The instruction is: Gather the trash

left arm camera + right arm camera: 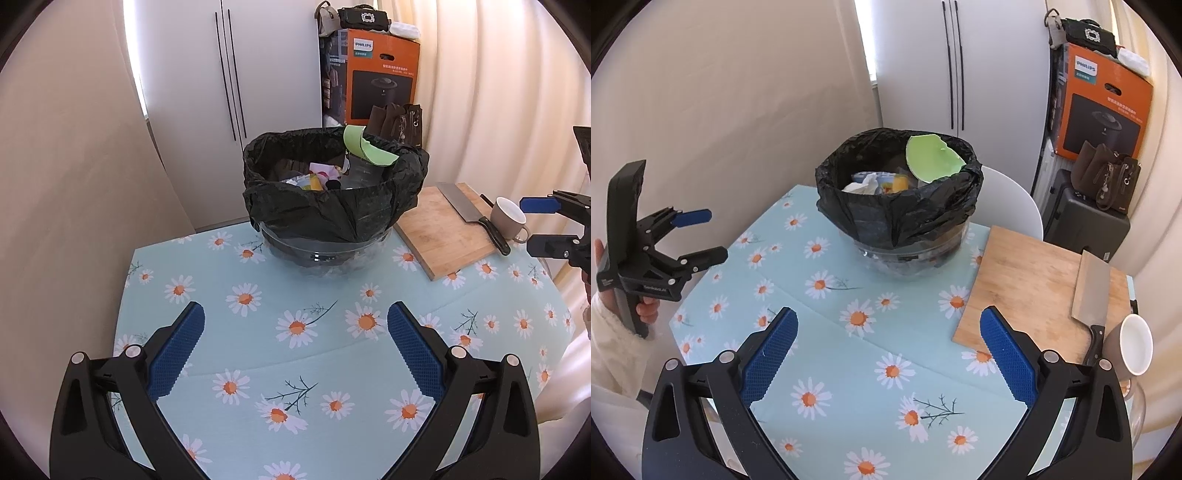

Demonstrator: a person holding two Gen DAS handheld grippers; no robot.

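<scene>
A clear bin lined with a black trash bag (332, 206) stands on the far middle of the daisy tablecloth (295, 369); it also shows in the right wrist view (901, 214). Wrappers, crumpled paper and a broken green plate (365, 146) (932, 157) lie in it. My left gripper (295, 314) is open and empty above the cloth, near the bin. My right gripper (888, 321) is open and empty, to the right of the left one. The right gripper shows in the left wrist view (532, 225), the left gripper in the right wrist view (716, 234).
A wooden cutting board (1034, 288) with a cleaver (1089, 295) lies right of the bin, and a brown mug (1130, 347) sits on its side beside it. An orange box (1104, 110), a brown bag and a suitcase stand behind the table.
</scene>
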